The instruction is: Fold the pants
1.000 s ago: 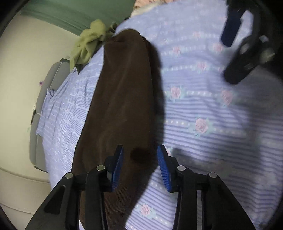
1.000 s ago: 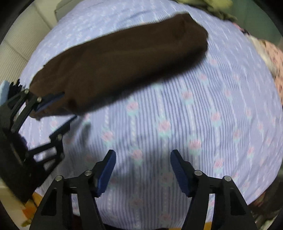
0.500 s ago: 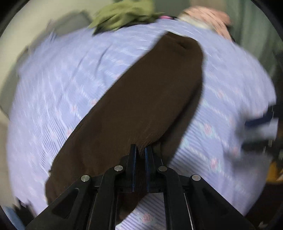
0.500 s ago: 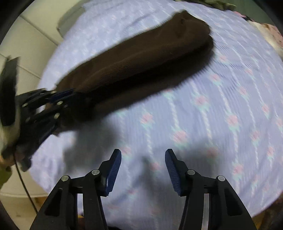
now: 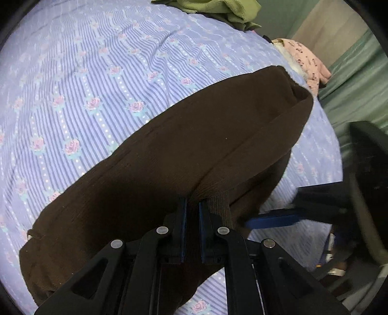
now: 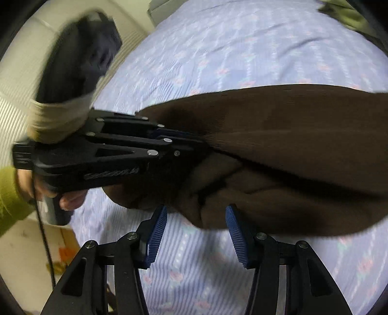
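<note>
Dark brown corduroy pants lie lengthwise on a bed with a purple striped, rose-print sheet. My left gripper is shut on the near edge of the pants and lifts that edge off the sheet. In the right wrist view the left gripper pinches the raised fabric of the pants from the left. My right gripper is open, its blue pads on either side of the hanging lower edge of the pants. Its blue pad also shows in the left wrist view.
A green garment lies at the far end of the bed, a pink patterned cloth at its far right corner. A green curtain hangs to the right. The bed's near edge and a beige wall are at the left.
My left gripper shut on the pants' edge and lifted it, bunching the fabric. My right gripper moved in from the open sheet to the hanging lower edge, still open.
</note>
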`<state>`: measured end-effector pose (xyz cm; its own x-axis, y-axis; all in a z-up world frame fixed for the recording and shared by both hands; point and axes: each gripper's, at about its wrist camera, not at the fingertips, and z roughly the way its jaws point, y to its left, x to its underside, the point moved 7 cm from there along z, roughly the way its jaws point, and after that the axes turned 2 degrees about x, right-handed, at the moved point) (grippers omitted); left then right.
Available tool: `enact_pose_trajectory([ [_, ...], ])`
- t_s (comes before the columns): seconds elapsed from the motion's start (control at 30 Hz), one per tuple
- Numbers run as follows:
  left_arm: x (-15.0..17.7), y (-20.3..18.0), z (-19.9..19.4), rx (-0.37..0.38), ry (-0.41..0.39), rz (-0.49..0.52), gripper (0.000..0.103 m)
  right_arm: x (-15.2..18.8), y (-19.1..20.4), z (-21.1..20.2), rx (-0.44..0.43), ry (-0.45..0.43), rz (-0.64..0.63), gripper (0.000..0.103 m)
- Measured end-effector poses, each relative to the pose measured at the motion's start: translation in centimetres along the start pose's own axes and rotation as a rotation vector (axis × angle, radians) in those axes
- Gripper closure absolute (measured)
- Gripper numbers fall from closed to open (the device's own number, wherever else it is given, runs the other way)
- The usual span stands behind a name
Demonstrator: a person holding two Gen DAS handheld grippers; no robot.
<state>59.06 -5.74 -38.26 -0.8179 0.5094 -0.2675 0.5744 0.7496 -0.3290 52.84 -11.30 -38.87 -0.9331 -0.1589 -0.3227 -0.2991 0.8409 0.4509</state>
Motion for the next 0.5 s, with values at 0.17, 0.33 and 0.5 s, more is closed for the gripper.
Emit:
enact_pose_trajectory([
  [0.17, 0.1, 0.0, 0.0, 0.076, 0.045, -0.033, 0.078, 0.2, -0.3, 3.4, -0.074, 0.080, 0.071, 0.064],
  [0.33, -0.7, 1.0, -2.8, 0.099, -0.012, -0.084, 0.034, 2.8, -0.6, 3.4, -0.122, 0.097, 0.212, 0.086],
  [0.5, -1.7, 2.2, -0.7, 0.014, 0.033, -0.049, 0.075, 4.6, -0.4, 2.8, -0.073, 0.059, 0.325, 0.086],
])
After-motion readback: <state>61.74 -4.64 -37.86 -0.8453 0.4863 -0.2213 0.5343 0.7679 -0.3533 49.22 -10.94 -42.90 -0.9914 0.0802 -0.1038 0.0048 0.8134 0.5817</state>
